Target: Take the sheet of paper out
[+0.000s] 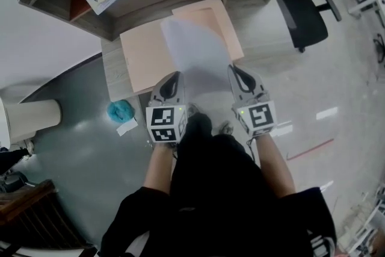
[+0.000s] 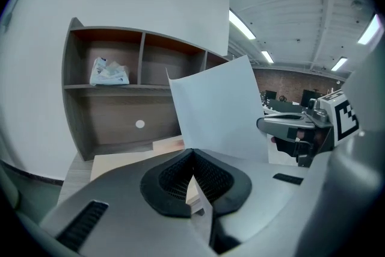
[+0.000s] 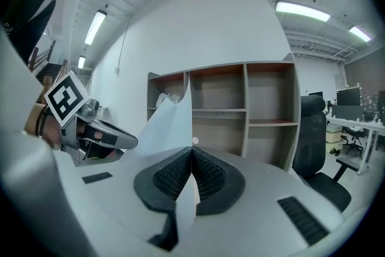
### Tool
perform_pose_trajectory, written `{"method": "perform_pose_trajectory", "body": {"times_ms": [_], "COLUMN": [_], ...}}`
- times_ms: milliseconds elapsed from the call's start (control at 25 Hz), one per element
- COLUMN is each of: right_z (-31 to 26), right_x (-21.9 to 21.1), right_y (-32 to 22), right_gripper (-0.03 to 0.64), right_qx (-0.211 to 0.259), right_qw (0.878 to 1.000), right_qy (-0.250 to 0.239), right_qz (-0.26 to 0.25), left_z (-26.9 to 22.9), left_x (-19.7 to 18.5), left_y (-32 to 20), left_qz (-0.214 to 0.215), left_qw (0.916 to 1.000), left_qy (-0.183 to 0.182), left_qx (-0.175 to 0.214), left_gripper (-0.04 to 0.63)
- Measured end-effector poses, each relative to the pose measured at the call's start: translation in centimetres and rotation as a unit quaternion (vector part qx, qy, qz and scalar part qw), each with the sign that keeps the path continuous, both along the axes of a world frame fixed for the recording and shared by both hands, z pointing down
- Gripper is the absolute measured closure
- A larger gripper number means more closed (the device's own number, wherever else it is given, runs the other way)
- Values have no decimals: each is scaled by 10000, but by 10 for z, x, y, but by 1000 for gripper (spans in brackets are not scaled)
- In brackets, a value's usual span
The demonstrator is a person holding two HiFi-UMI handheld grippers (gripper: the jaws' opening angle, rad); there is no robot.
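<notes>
Sheet of paper (image 1: 195, 51): plain white, blank, slightly bowed, centre frame, lifted over tan boards (image 1: 141, 54) on desk (image 1: 115, 78). Left gripper (image 1: 175, 76) & right gripper (image 1: 236, 71) each pinch a near corner, jaws closed on it.

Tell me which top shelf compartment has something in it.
The leftmost top compartment: it holds a white and blue packet, while the two beside it show only bare wood.
</notes>
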State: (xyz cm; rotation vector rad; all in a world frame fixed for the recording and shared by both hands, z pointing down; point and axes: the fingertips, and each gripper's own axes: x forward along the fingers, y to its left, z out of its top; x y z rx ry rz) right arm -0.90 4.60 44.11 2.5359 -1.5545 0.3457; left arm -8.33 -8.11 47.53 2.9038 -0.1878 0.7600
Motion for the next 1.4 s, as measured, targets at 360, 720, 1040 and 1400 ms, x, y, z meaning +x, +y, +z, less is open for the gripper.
{"method": "perform_pose_trajectory", "body": {"times_ms": [360,720,1040,1400], "right_z": [-19,-34,-45,-47], "right_x": [-12,-20,-19,-22], "right_y": [42,62,64,65], "right_gripper": [600,600,600,600], "right_qx": [342,477,474,477], "right_qw": [9994,9986,9982,9981], "right_qy": [100,210,337,353], "right_qz": [38,-38,-131,-190], "left_z": [-21,-39,-48,-49], "left_x": [-15,-19,-15,-19], "left_y": [44,70,77,80], "left_qz": [-57,-38,-10,-41], "left_qw": [9995,9985,9980,9980], "left_qy": [193,381,463,465], "left_qx": [249,397,429,435], "left_gripper": [551,551,551,551]}}
